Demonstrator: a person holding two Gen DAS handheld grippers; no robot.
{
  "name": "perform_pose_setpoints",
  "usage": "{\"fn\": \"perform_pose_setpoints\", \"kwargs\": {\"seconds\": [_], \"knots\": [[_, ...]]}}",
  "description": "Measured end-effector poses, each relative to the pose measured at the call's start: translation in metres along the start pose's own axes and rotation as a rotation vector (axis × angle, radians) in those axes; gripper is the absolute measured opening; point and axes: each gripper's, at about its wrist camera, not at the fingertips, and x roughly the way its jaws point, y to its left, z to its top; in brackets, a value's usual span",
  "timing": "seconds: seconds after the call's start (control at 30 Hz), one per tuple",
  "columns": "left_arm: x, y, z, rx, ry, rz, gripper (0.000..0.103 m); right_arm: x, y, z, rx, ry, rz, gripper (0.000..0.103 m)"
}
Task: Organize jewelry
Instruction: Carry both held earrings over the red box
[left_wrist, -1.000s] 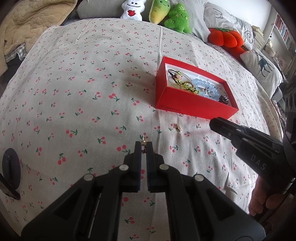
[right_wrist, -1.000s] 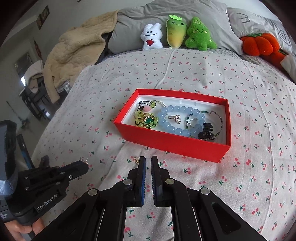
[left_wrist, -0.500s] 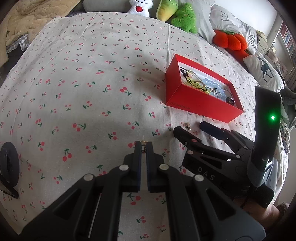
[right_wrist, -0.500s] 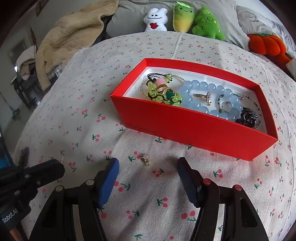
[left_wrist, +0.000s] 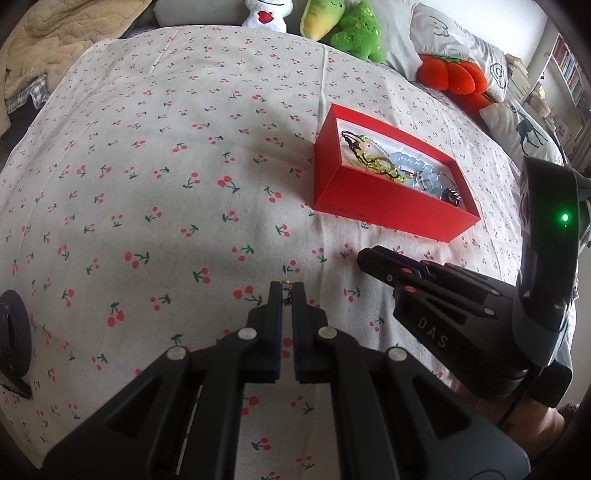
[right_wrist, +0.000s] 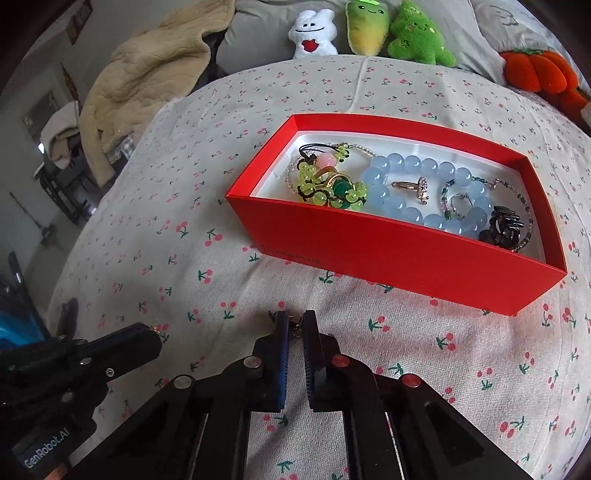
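Just beyond the box (right_wrist: 388, 254), on its near side, an earring (right_wrist: 296, 331) is pinched by the right gripper (right_wrist: 295, 325), whose jaws have just closed; another earring (left_wrist: 286, 286) is clenched in the left gripper (left_wrist: 287, 291).

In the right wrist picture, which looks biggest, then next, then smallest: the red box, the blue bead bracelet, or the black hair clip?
1. red box, the biggest.
2. blue bead bracelet, curled up inside the box.
3. black hair clip, the smallest, in the box's right corner.
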Motion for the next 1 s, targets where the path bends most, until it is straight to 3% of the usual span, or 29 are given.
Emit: {"fn": "perform_pose_setpoints", "kwargs": {"seconds": [0.43,0.73,1.0], "knots": [[-0.011,-0.039,0.044,0.085,-0.049,-0.02,0.006,-0.074,-0.041,0.035,0.075,-0.112,0.018,0.007],[0.02,-0.086,0.092,0.146,-0.007,-0.108,0.006,-0.063,-0.091,0.057,0.234,-0.102,0.008,0.008],[0.041,-0.092,0.105,0.144,-0.023,-0.202,0.006,-0.049,-0.111,0.068,0.306,-0.089,0.054,0.008]]}}
